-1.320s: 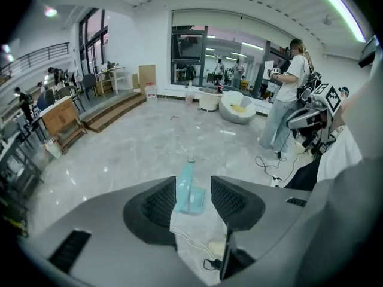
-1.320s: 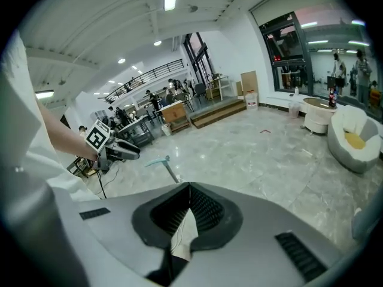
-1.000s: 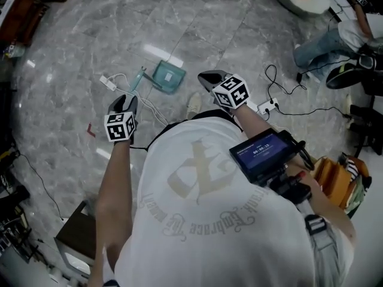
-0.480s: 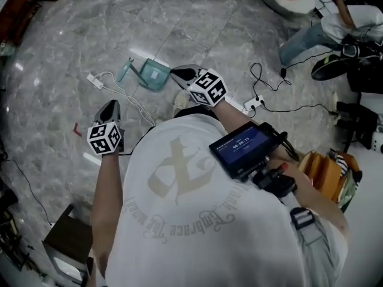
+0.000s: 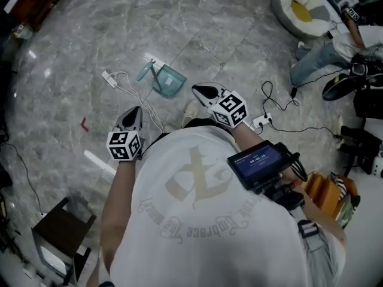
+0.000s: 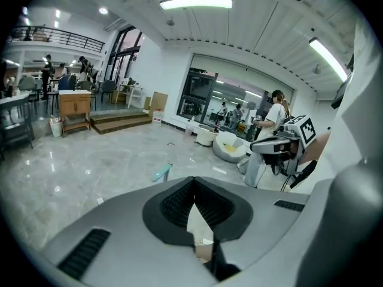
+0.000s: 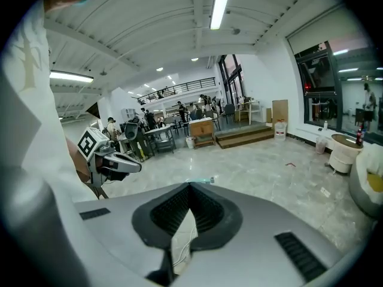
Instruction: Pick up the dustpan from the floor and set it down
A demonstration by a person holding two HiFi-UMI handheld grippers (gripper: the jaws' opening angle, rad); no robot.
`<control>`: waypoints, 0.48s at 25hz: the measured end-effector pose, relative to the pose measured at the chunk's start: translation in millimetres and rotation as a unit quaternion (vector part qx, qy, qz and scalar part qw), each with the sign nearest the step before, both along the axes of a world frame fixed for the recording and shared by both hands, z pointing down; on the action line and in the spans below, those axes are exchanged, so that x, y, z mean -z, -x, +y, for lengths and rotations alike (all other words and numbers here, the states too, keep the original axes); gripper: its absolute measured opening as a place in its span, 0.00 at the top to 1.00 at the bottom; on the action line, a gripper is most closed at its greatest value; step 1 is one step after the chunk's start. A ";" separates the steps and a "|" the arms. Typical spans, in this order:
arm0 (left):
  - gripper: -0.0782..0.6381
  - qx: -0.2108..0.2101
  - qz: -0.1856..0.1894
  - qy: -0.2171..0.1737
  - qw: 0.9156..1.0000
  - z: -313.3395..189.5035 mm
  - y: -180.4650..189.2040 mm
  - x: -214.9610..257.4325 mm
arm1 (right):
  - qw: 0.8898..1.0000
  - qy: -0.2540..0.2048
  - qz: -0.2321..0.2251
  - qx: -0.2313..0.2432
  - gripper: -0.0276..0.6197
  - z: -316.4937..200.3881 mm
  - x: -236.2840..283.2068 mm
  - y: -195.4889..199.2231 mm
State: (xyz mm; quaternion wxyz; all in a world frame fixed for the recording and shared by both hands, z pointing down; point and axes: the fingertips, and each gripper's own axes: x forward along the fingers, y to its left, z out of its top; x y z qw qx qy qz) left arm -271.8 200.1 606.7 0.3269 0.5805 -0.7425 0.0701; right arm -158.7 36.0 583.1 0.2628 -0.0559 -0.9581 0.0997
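Observation:
The teal dustpan (image 5: 166, 79) lies on the grey marble floor, its handle (image 5: 145, 70) pointing left. My left gripper (image 5: 133, 116) hovers short of it, lower left of the handle, jaws shut with nothing between them. My right gripper (image 5: 200, 91) hangs just right of the pan, also shut and empty. In the left gripper view the shut jaws (image 6: 193, 182) point toward the dustpan's handle (image 6: 161, 172) on the floor ahead. The right gripper view shows its shut jaws (image 7: 190, 187), with a sliver of the dustpan (image 7: 201, 180) above their tips.
A white cable with a plug (image 5: 117, 78) lies left of the pan. A shoe (image 5: 191, 109) sits below it. A power strip and black cords (image 5: 264, 121) lie to the right. Beyond are a beanbag (image 5: 302, 8) and a seated person (image 5: 335, 46). A dark stool (image 5: 63, 235) stands lower left.
Both grippers have drawn back from the dustpan toward my body and risen. The dustpan has stayed on the floor.

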 end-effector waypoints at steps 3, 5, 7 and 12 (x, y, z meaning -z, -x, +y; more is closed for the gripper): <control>0.87 0.000 0.002 0.000 1.000 -0.4 0.2 0.0 | 1.000 -0.003 0.003 -0.003 0.93 -1.5 0.4 0.4; 0.87 0.004 0.005 -0.002 1.000 -0.2 0.9 1.0 | 1.000 -0.002 0.005 -0.003 0.93 -1.2 -0.3 1.2; 0.87 0.007 0.008 -0.002 1.000 1.3 1.2 2.1 | 1.000 0.000 0.008 0.000 0.93 1.5 -0.8 2.3; 0.87 0.012 0.010 0.001 1.000 7.2 5.2 1.8 | 1.000 -0.003 0.009 0.011 0.93 8.4 0.7 7.9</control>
